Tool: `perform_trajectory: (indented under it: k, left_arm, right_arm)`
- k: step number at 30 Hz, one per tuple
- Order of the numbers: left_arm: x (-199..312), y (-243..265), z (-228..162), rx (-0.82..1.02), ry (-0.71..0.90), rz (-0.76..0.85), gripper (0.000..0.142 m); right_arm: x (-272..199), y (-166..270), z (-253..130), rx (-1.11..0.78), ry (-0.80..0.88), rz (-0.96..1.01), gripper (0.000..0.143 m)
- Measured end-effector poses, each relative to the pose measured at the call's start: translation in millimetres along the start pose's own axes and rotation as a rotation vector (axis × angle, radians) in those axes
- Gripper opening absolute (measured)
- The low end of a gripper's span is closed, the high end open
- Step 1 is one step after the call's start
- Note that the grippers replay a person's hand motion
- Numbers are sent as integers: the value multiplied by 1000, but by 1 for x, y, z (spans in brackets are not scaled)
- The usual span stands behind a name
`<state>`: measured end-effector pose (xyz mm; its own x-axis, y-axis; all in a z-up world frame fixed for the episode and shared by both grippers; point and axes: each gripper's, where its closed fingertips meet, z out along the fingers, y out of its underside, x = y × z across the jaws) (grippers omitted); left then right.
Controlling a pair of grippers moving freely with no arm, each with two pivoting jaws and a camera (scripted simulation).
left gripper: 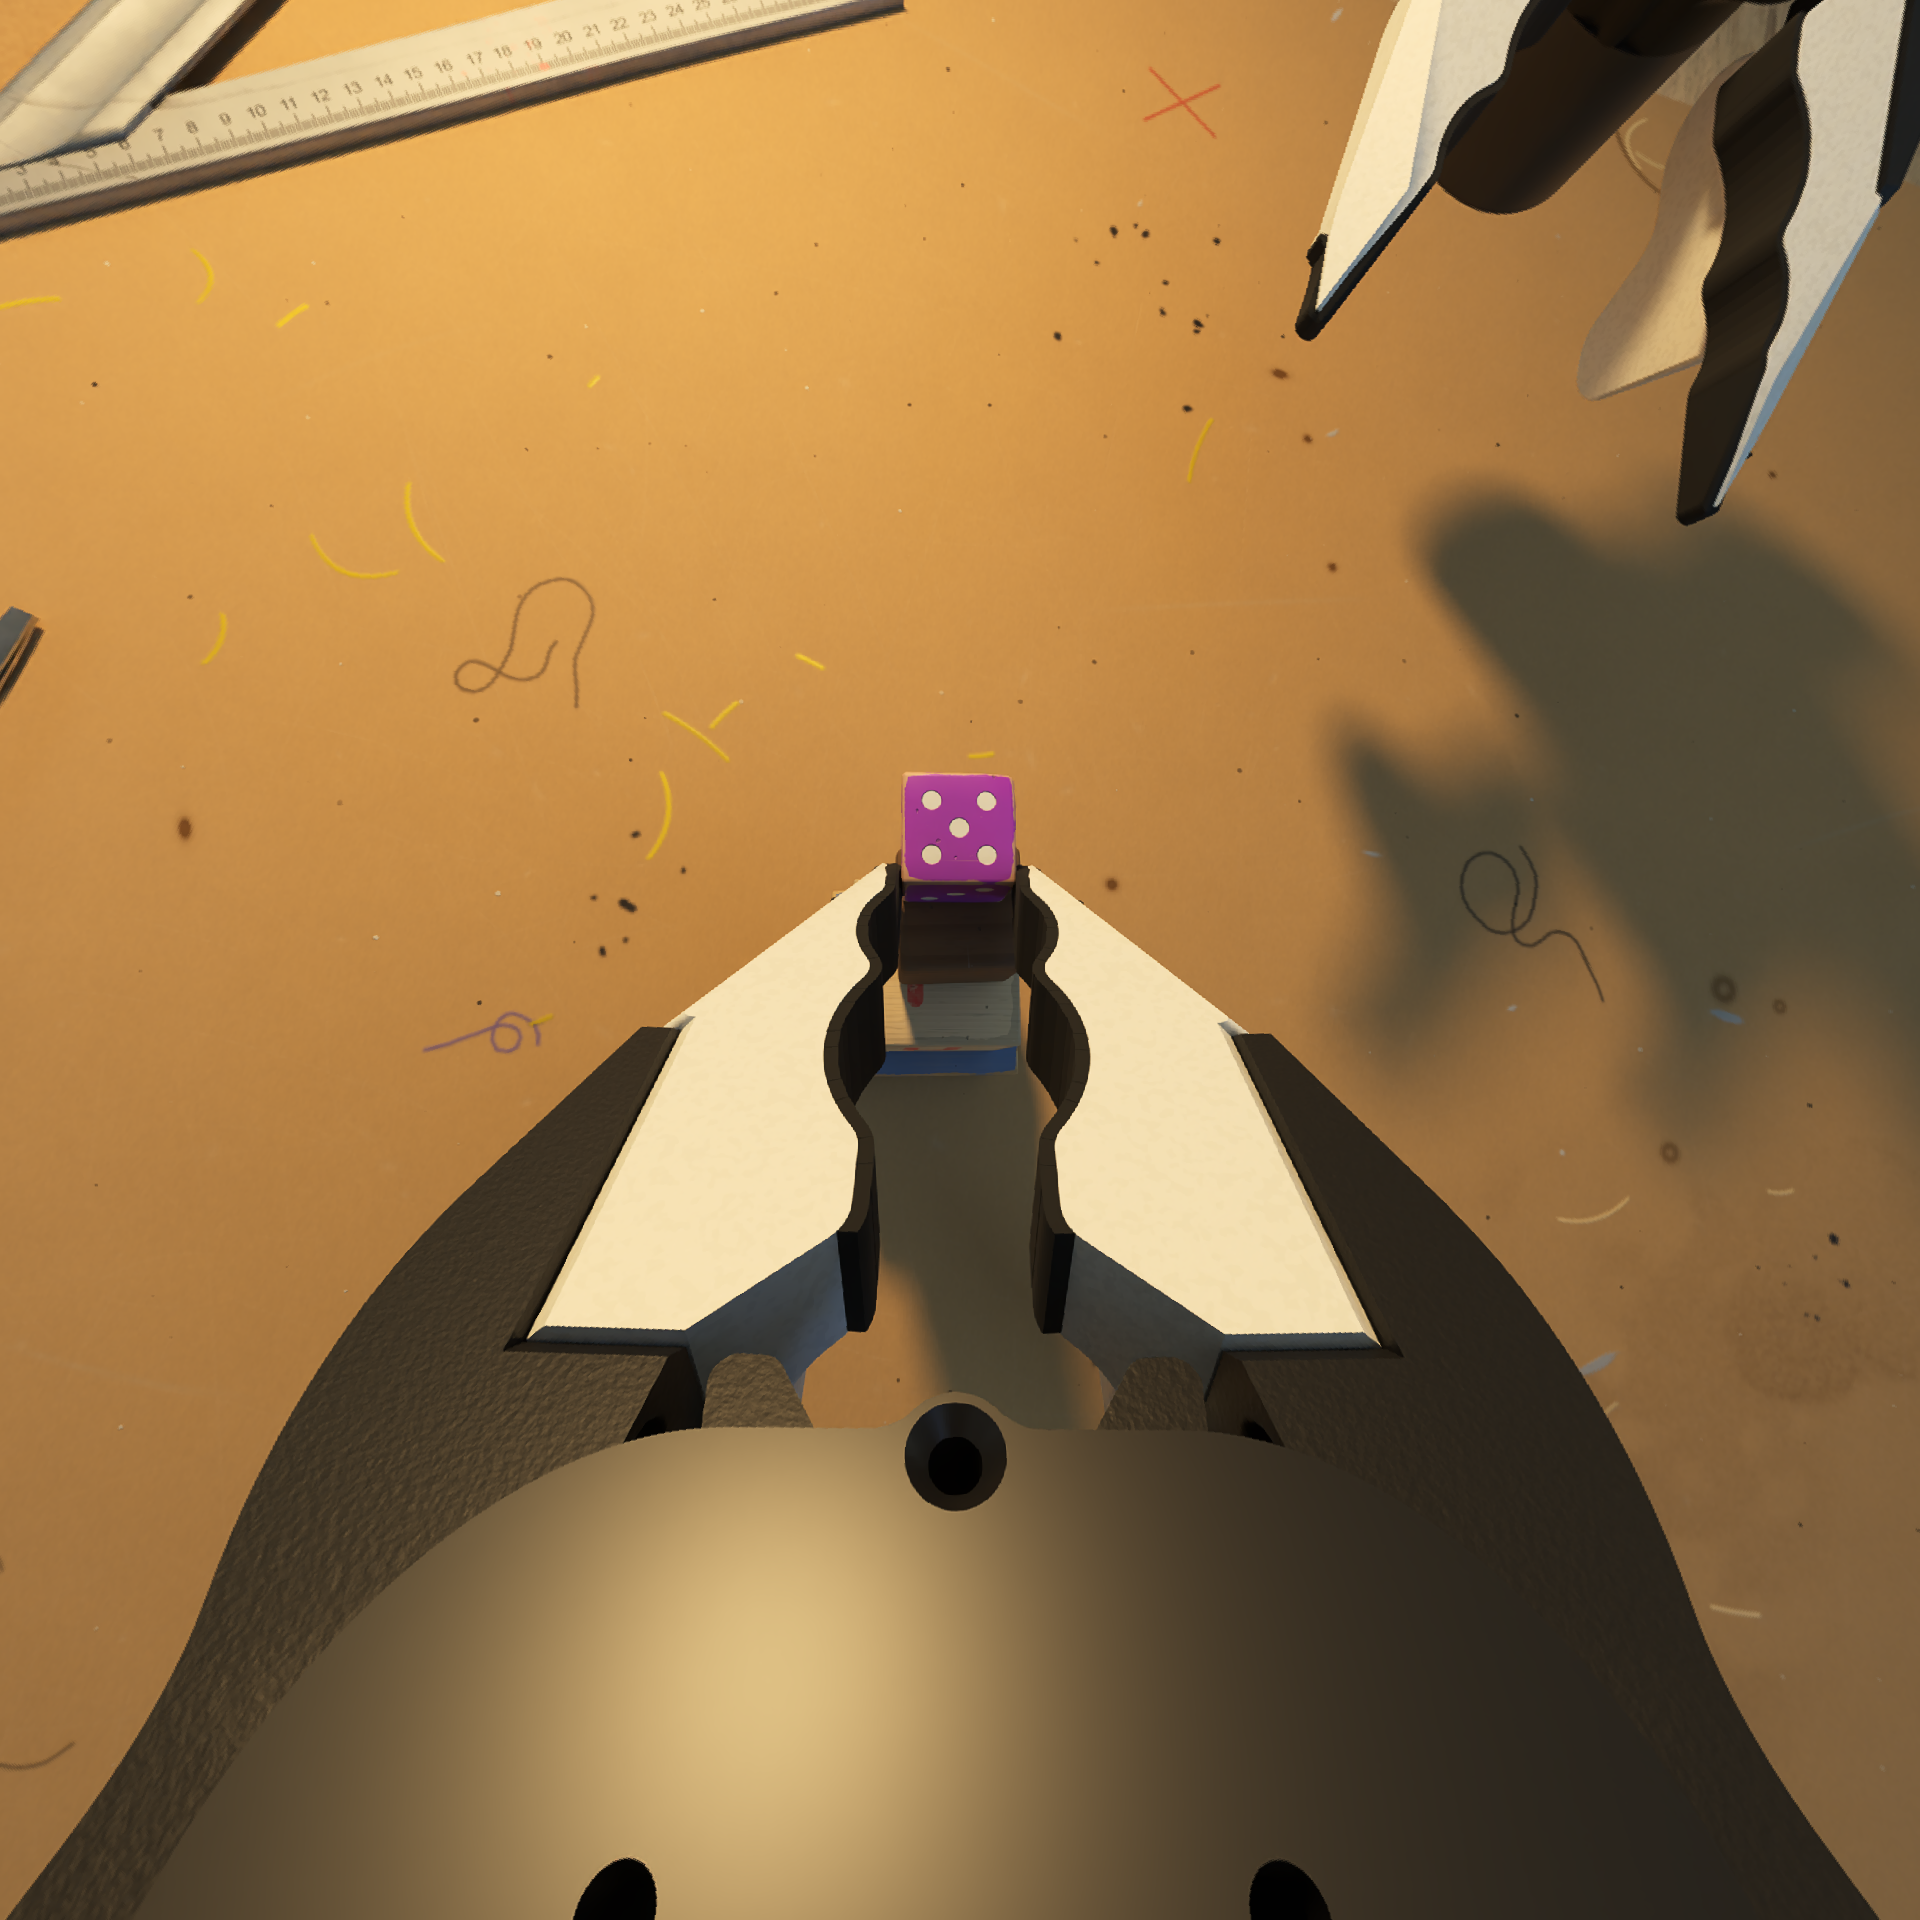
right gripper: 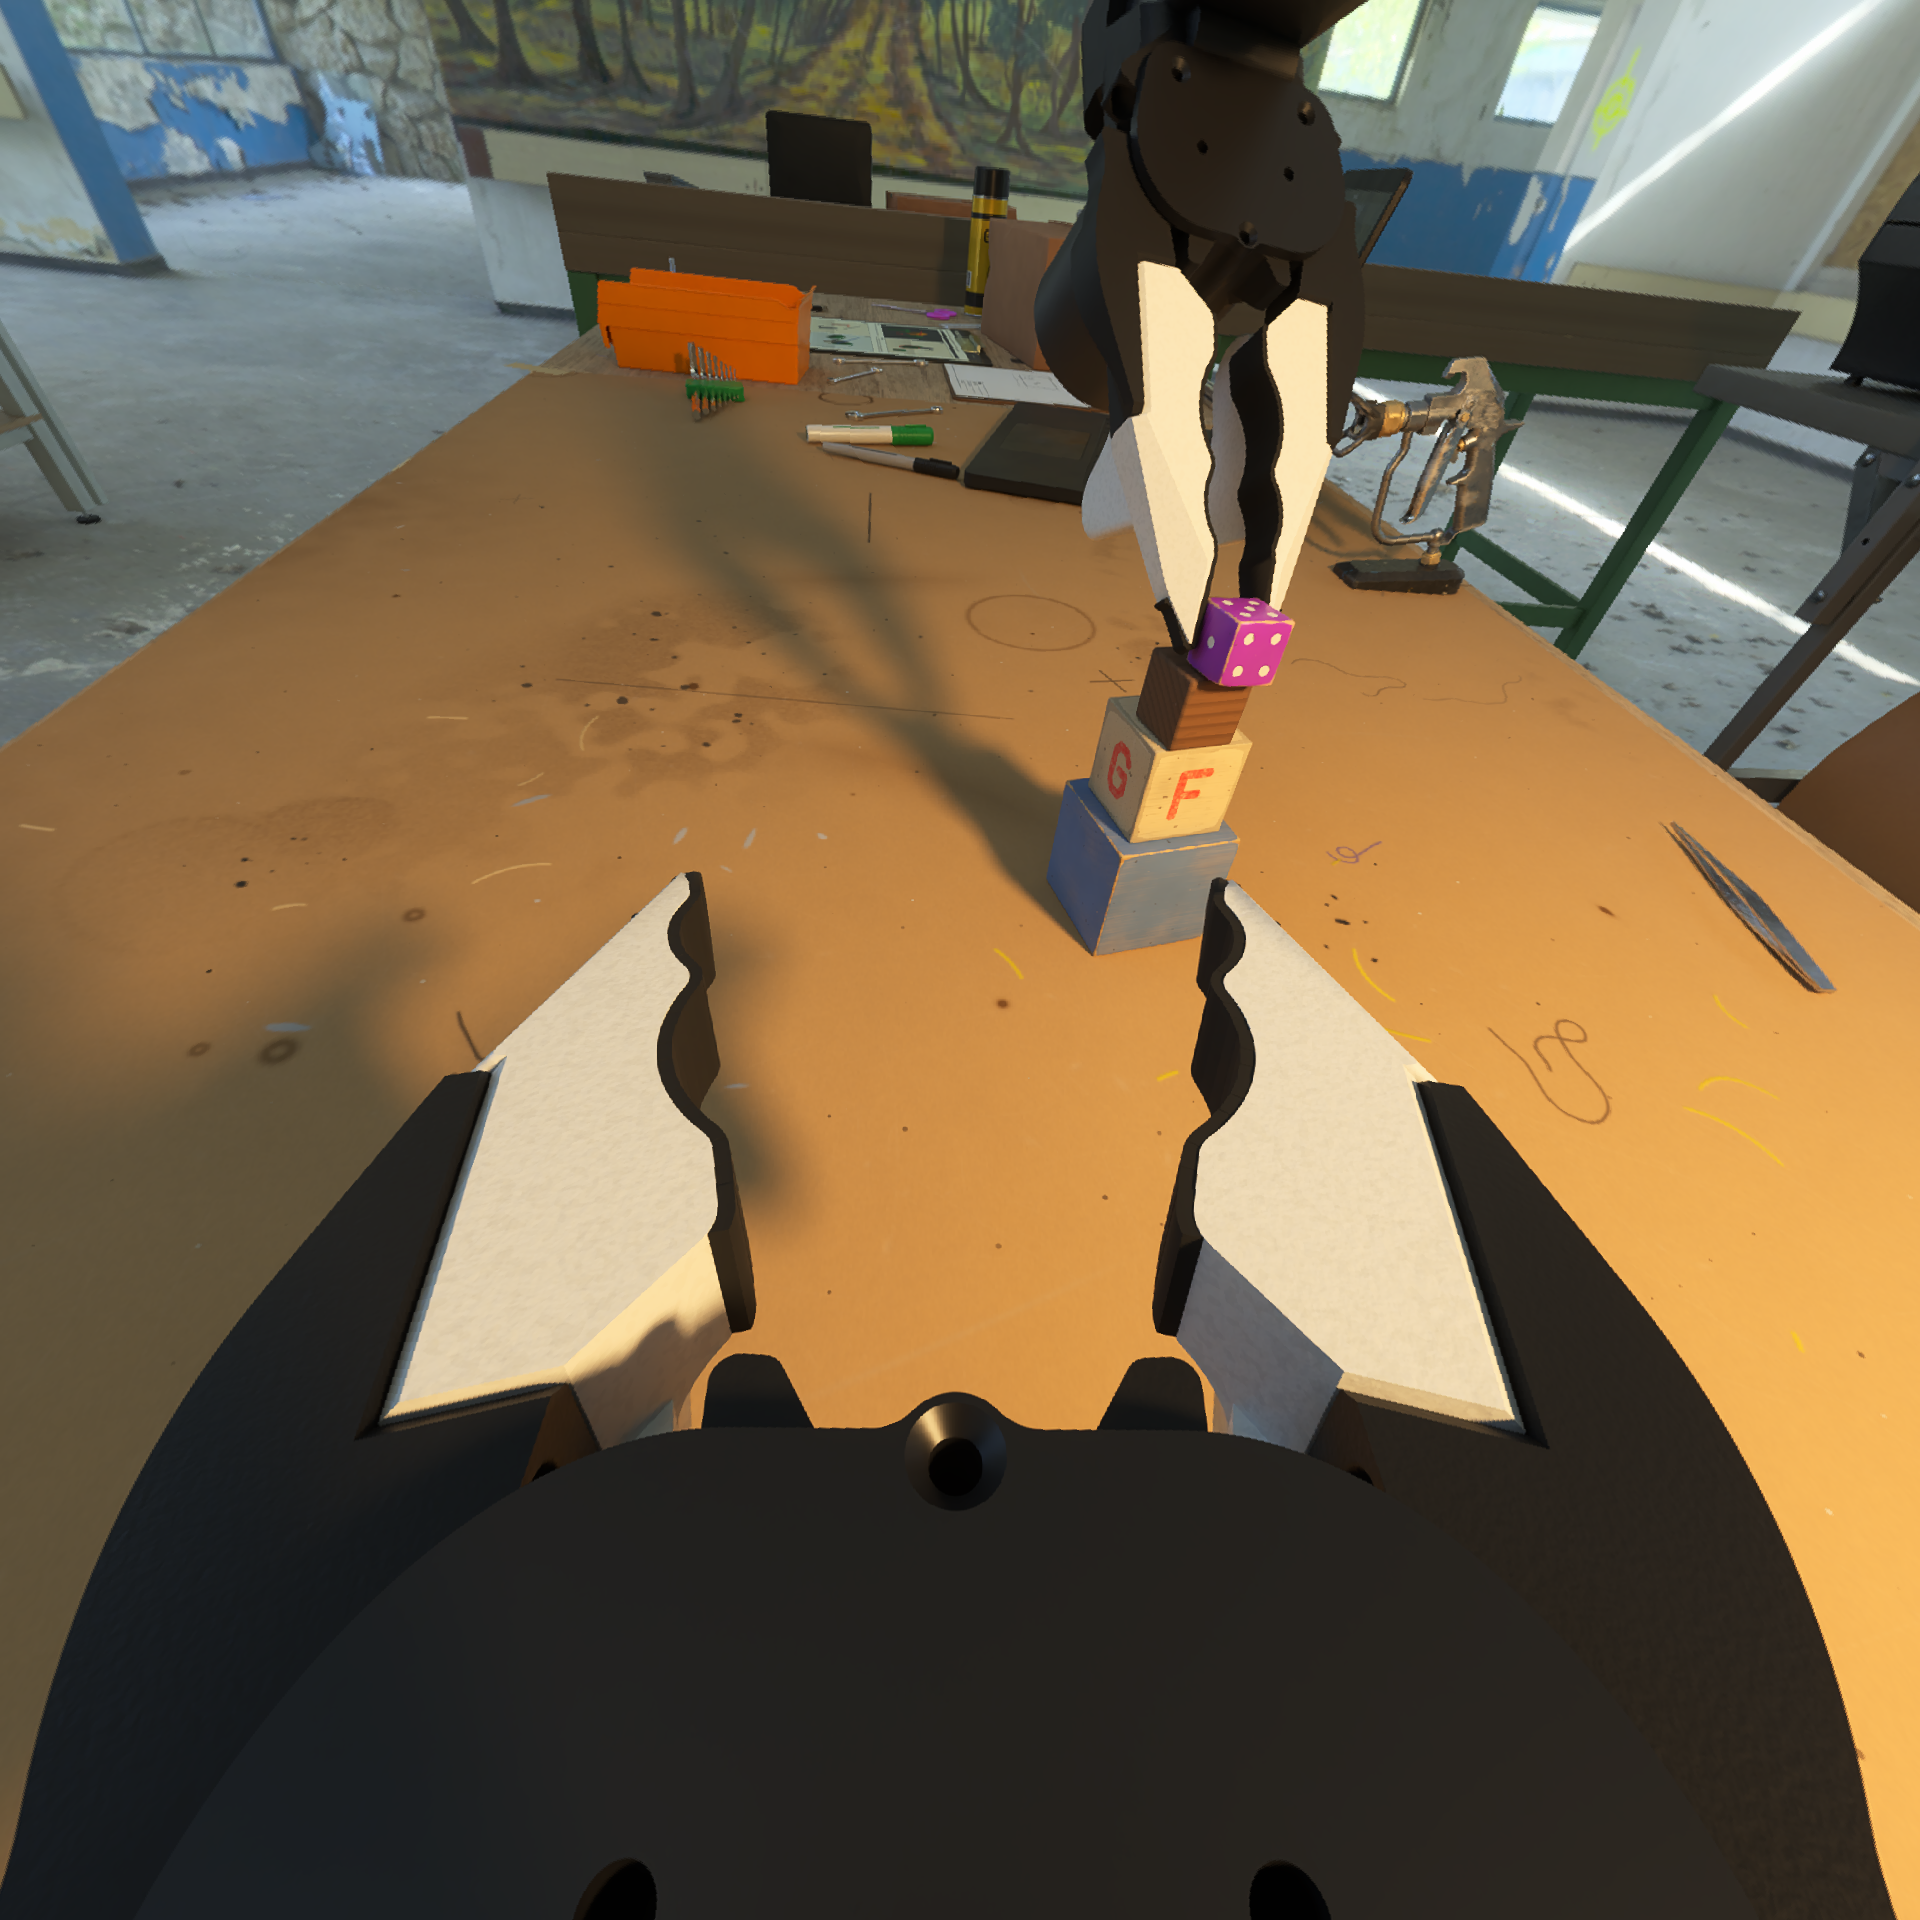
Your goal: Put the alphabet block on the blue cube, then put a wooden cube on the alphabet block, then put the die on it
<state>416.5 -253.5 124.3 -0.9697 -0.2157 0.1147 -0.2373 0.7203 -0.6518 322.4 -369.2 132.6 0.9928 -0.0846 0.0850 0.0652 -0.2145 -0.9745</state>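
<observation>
— What are the tongs doing?

— The left gripper (left gripper: 957, 878) points straight down at the stack, and its fingertips (right gripper: 1179, 613) are clamped on the purple die (left gripper: 958, 827). In the right wrist view the die (right gripper: 1241, 641) sits at the brown wooden cube's (right gripper: 1193, 698) upper right edge, tilted and overhanging; whether it rests on the cube or only touches it, I cannot tell. The right gripper (right gripper: 956, 899) is spread wide with nothing between its fingers, low over the table, just in front of the stack.

— And the stack itself?

— The blue cube (right gripper: 1141, 881) stands on the brown tabletop (right gripper: 727, 987). The alphabet block (right gripper: 1169, 771), pale wood with red letters, sits on it, turned a little. The wooden cube is on top of that, smaller again. From the left wrist view only slivers of them show between the fingers, below the die.

— What lies around the stack?

— To its right, near the table edge, a pair of dark tweezers (right gripper: 1751, 906). Beyond it, far up the table, a green-capped marker (right gripper: 871, 434), a black pen (right gripper: 891, 459), an orange bin (right gripper: 707, 324) and a set of green-handled bits (right gripper: 712, 382). Off to the far right of the stack, a metal spray gun (right gripper: 1439, 457) on a stand. In the left wrist view a steel ruler (left gripper: 416, 104) lies well beyond the stack.
</observation>
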Motion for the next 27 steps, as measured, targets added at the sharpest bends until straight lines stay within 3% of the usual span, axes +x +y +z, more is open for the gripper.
perform_trajectory:
  k: [19, 27]
  left_arm:
    - [2, 0, 1, 0, 31, -3, 22]
    - [6, -4, -14, 44, 9, -5, 46]
  right_arm:
    - [1, 0, -1, 6, -1, 5, 95]
    - [2, 0, -1, 9, 7, 6, 96]
